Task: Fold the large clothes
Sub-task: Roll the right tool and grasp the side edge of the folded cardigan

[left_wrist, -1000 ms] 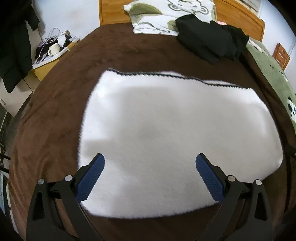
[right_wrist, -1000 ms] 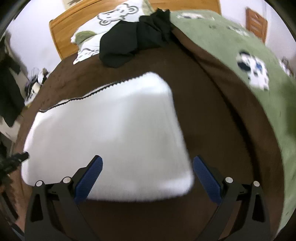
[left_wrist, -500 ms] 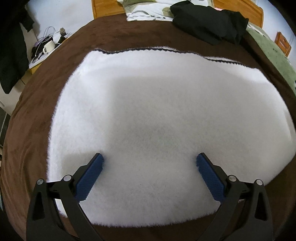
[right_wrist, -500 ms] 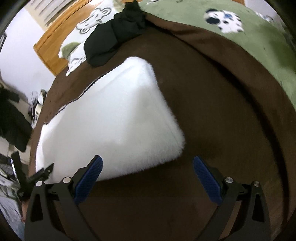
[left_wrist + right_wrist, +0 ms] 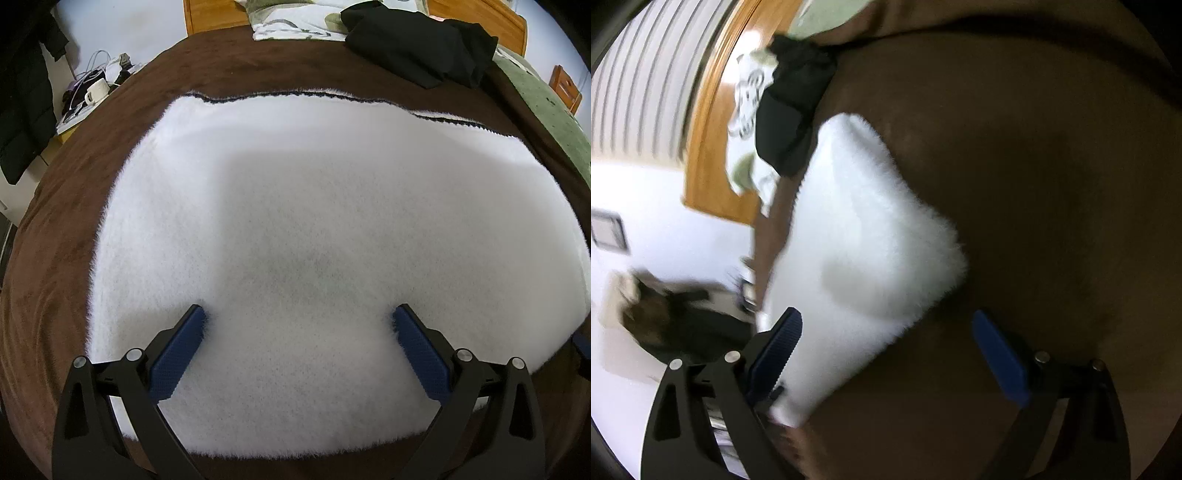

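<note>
One fluffy white garment [image 5: 325,229], a broad folded slab of long pile with a thin black zigzag trim along its far edge, lies flat on the brown velvety blanket [image 5: 55,258] of the bed. The left tool [image 5: 298,323] is spread wide, its two ribbed blue pads pressing into the fleece. The right tool [image 5: 886,325], tilted and blurred, gapes released over the garment's near corner; one black garment [image 5: 421,27] is heaped by the patterned pillow [image 5: 295,26].
</note>
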`<state>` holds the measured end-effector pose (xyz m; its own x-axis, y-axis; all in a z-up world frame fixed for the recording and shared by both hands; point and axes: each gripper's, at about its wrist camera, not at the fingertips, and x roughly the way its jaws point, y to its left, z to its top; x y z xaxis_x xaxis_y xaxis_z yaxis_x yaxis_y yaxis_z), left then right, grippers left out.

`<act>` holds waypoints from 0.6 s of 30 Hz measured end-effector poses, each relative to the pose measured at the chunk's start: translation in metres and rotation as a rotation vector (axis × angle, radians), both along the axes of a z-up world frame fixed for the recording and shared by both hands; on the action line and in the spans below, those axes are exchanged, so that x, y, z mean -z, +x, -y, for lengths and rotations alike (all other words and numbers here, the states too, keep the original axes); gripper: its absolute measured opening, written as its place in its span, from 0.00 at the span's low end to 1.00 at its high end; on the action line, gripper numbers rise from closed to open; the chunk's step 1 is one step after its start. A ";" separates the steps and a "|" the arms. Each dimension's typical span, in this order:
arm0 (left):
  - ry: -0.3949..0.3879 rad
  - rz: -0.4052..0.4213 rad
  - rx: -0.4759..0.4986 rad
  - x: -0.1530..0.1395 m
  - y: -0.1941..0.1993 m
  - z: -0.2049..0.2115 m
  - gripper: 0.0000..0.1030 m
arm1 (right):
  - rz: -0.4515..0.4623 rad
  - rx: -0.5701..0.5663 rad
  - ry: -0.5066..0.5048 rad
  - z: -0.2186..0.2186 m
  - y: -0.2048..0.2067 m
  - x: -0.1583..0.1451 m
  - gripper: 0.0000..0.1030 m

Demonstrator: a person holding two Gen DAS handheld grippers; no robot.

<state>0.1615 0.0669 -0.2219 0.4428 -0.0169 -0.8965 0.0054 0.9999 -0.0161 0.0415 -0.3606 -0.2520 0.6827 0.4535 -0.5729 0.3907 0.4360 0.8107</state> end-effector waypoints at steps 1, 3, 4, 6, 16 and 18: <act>0.000 0.002 0.000 0.000 0.000 0.000 0.95 | 0.006 0.018 0.029 0.002 0.001 0.004 0.90; 0.000 0.006 0.002 0.000 -0.001 0.000 0.95 | 0.004 0.027 0.032 0.003 0.005 0.006 0.90; 0.000 0.008 0.005 0.001 -0.001 0.000 0.95 | 0.004 0.024 0.023 0.002 0.009 0.005 0.90; -0.004 0.012 0.007 0.001 -0.002 0.000 0.95 | 0.006 0.018 0.001 0.000 0.014 0.003 0.90; -0.006 0.034 0.014 0.000 -0.006 0.000 0.95 | -0.042 0.057 -0.081 -0.011 0.041 0.007 0.52; -0.009 0.038 0.014 0.000 -0.007 0.000 0.95 | -0.031 0.090 -0.049 -0.009 0.038 0.010 0.34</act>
